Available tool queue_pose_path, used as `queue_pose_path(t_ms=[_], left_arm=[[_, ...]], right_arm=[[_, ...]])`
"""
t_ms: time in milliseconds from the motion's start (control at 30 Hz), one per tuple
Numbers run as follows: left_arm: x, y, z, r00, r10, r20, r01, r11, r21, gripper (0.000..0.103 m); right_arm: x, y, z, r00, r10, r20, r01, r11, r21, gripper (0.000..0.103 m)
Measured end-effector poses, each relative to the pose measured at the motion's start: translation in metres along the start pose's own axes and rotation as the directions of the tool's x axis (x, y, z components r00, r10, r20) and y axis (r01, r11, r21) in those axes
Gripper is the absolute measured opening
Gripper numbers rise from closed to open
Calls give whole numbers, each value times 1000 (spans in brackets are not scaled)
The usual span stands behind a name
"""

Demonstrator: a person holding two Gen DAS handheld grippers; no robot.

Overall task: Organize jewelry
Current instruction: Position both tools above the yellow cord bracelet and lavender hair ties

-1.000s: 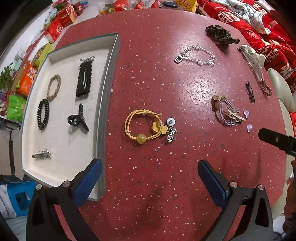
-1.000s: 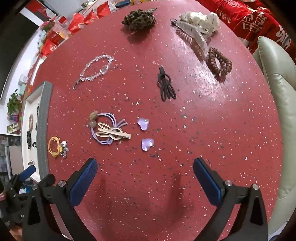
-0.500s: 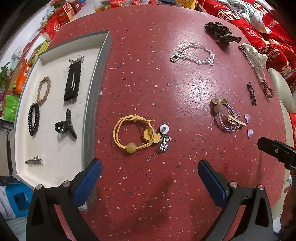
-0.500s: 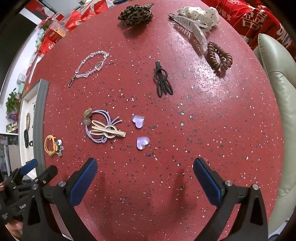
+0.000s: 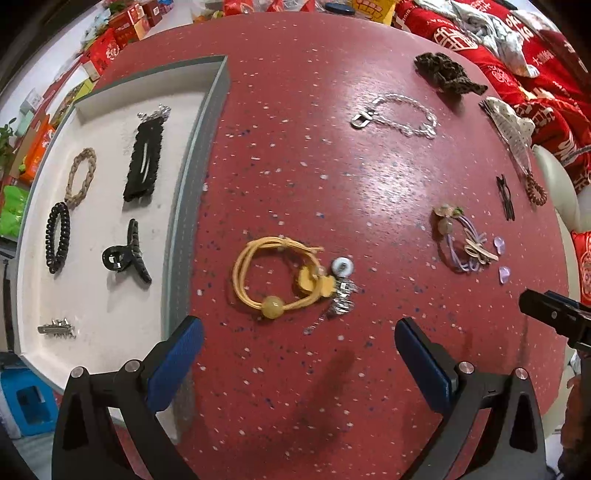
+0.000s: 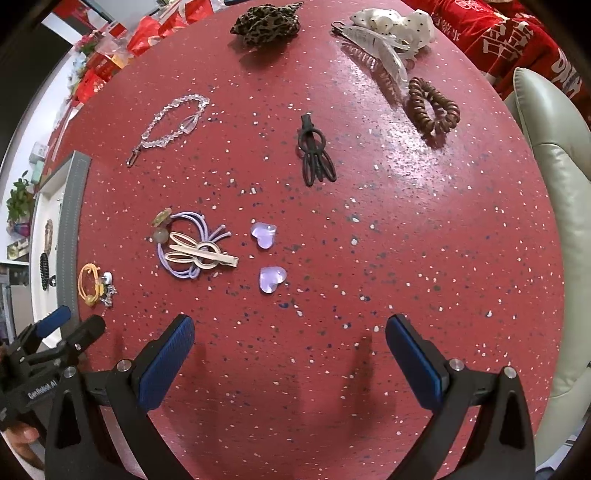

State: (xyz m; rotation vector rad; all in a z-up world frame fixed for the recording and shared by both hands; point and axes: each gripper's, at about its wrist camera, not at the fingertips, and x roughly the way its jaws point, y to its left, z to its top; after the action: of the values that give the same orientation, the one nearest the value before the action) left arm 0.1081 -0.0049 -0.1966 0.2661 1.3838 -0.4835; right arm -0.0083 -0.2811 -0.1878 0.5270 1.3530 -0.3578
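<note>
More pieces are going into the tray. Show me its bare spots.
In the tray, bare white lies at the far end beyond the black fabric clip, and between the black claw clip and the small silver clip. The left side is crowded.

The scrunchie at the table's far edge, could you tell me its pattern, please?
Leopard print, brown and black; the scrunchie shows best in the right wrist view.

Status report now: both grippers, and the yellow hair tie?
Left gripper open, empty. Right gripper open, empty. Yellow hair tie on the table ahead of left fingers, outside tray. Silver charm touching it.
</note>
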Motion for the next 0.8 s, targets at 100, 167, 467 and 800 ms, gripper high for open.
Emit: queue_pose_path(t_ms=[100, 167, 467, 800], left_arm=[[0, 4, 2, 1000, 6, 28, -7, 1000, 20, 103], [0, 4, 5, 999, 9, 42, -10, 999, 38, 103], [9, -11, 12, 999, -30, 45, 27, 997, 78, 103], [15, 0, 19, 995, -93, 26, 94, 995, -19, 103]], right_arm=[[1, -5, -3, 1000, -4, -1, 4, 1000, 2, 103], [1, -7, -5, 1000, -6, -1, 7, 1000, 5, 103], [-3, -7, -8, 1000, -17, 19, 17, 999, -31, 103], [-2, 40, 3, 997, -3, 73, 16, 982, -186, 103]])
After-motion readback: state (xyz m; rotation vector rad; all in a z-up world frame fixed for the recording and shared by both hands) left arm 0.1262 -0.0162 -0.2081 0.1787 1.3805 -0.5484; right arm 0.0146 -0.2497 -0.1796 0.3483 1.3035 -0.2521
